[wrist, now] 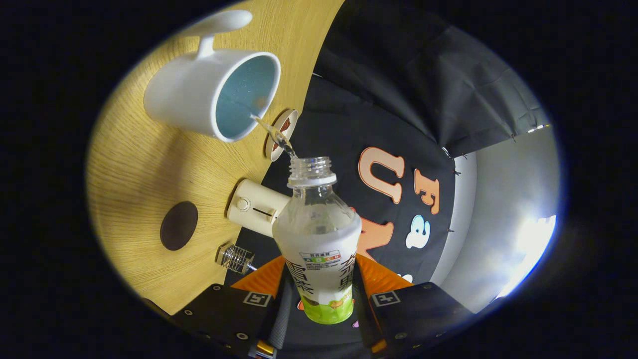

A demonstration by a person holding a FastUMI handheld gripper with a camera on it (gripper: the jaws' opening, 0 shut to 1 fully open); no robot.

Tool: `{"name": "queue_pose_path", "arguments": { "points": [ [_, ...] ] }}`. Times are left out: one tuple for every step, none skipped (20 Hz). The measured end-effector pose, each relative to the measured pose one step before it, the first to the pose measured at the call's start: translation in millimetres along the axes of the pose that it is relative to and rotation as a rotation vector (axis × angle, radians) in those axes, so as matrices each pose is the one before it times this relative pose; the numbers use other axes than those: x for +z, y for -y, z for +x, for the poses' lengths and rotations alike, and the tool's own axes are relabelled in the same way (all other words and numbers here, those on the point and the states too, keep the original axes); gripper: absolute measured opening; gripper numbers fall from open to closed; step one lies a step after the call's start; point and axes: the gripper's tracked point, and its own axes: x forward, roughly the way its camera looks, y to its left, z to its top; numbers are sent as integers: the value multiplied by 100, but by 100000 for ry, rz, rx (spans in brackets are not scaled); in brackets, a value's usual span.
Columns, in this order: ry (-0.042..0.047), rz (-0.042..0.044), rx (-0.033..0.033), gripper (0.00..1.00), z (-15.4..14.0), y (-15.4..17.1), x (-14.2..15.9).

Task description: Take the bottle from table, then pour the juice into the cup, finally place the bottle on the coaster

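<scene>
- Fingers (319, 299) nearest the lens, clamped on the lower body of the bottle (317, 234), one on each side of the labelled part; grip looks firm, label band sits between them.
- Bottle off the surface (144, 164), tipped toward the cup (212, 94), cap off, open neck pointing at the cup's mouth.
- Thin stream of juice (274, 133) leaving the neck and crossing the cup's rim; pour judged to be under way, not finished.
- Bottle contents: upper, clear part looks mostly empty; level behind the label cannot be told.
- Cup contents: white mug, pale blue inside, handle on the far side from the bottle; small brownish patch on the inner wall, amount collected cannot be told.
- Done so far, judged: bottle taken from the surface; pouring begun.
- Left, judged: end the pour, bring the bottle upright, set it on the coaster.
- Dark round coaster (179, 225) lies bare on the surface, well apart from the cup, nearer the fingers.
- Also on the surface: cream-coloured small device (251, 205) just behind the bottle, small clear ribbed glass piece (234, 259) near the fingers, round patterned disc (281, 132) beside the cup.
</scene>
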Motion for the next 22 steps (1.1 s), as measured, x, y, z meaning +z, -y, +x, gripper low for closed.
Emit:
{"name": "queue_pose_path", "arguments": {
  "points": [
    [85, -460, -132, 58, 72, 6, -63],
    [276, -824, -377, 58, -11, 102, 37],
    [343, -1227, -731, 58, 54, 147, 18],
    [651, -1291, -569, 58, -19, 65, 109],
    [299, -814, -305, 58, -5, -83, 3],
    [218, -478, 13, 58, -14, -26, -1],
    [267, -272, -267, 58, -24, 114, 119],
    [345, -640, -242, 58, 3, 105, 69],
    [396, -1080, -534, 58, 104, 110, 85],
    [323, -942, -497, 58, 44, 144, 64],
    [451, -655, -353, 58, 53, -17, 92],
    [294, -387, -259, 58, -36, 90, -3],
    [341, -561, -238, 58, 71, 73, 25],
    [478, -1206, -1034, 58, -19, 344, 29],
    [519, -1251, -632, 58, 10, 241, 84],
    [556, -820, -433, 58, 217, 115, 64],
    [425, -554, -21, 58, 54, -76, -63],
    [414, -781, -285, 58, 82, 116, 24],
    [628, -1157, -425, 58, 18, 182, 67],
    [726, -1035, -187, 58, -26, 73, 69],
    [890, -1059, -258, 58, 62, 130, 66],
    [228, -904, -474, 58, 2, 143, 94]
  ]
}}
